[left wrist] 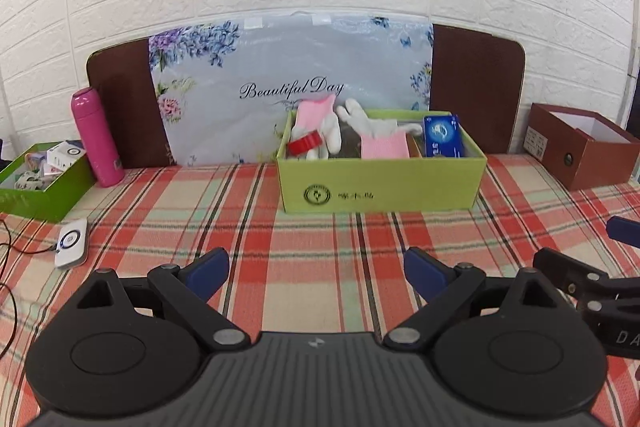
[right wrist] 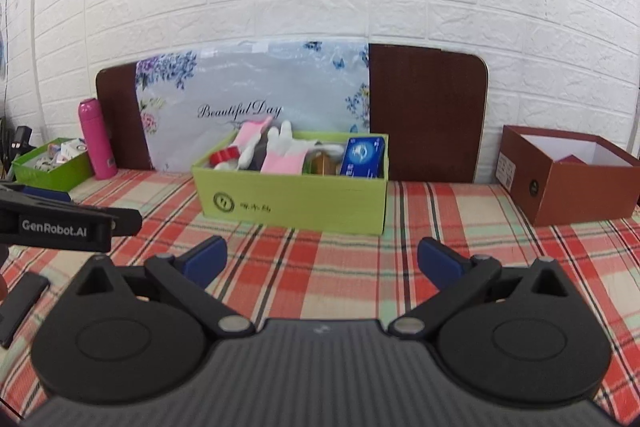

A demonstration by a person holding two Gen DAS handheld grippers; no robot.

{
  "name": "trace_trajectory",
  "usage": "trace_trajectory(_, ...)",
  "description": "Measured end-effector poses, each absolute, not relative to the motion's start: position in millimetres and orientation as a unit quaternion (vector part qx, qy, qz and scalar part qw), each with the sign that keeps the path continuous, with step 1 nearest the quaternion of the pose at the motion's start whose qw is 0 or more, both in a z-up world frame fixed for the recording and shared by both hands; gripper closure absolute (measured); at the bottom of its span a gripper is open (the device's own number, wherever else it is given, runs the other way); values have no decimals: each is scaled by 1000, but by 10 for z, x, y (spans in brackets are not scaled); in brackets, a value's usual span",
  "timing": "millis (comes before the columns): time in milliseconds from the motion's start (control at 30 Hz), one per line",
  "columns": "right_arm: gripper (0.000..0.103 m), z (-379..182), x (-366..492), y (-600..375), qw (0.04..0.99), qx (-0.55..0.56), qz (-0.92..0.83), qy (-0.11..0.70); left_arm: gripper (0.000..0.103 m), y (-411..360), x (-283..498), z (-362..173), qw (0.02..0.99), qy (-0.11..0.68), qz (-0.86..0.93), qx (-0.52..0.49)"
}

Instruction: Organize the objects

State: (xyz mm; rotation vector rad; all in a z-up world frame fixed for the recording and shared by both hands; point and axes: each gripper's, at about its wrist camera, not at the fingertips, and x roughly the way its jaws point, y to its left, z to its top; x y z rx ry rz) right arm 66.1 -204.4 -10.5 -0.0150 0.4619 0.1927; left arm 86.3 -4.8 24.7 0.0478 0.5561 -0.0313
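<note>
A light green box (left wrist: pixel 380 187) (right wrist: pixel 292 201) stands mid-table on the plaid cloth. It holds pink-cuffed white gloves (left wrist: pixel 382 139) (right wrist: pixel 280 155), a red tape roll (left wrist: pixel 305 143) (right wrist: pixel 223 157) and a blue packet (left wrist: pixel 442 137) (right wrist: pixel 362 157). My left gripper (left wrist: pixel 316 273) is open, well short of the box, with nothing between its blue pads. My right gripper (right wrist: pixel 322 261) is also open and empty, in front of the box. Each gripper shows at the edge of the other's view.
A pink bottle (left wrist: pixel 96 137) (right wrist: pixel 96 139) and a darker green box of small items (left wrist: pixel 40 183) (right wrist: pixel 52 165) sit at the left. A brown box (left wrist: pixel 580 147) (right wrist: pixel 568 175) stands open at the right. A white device (left wrist: pixel 72 243) lies near the left. A floral board leans on the wall.
</note>
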Motion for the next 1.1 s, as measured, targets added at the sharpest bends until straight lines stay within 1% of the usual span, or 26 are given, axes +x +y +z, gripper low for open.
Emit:
trace_trajectory(300,0,-328,518,-2058,964,-7,74,255,6,-53,746,106,957,289,-10,25)
trace_trajectory(1100,0,-344,626,-1991,963,0,71,261,6,-8,779,100,957,288,-14,14)
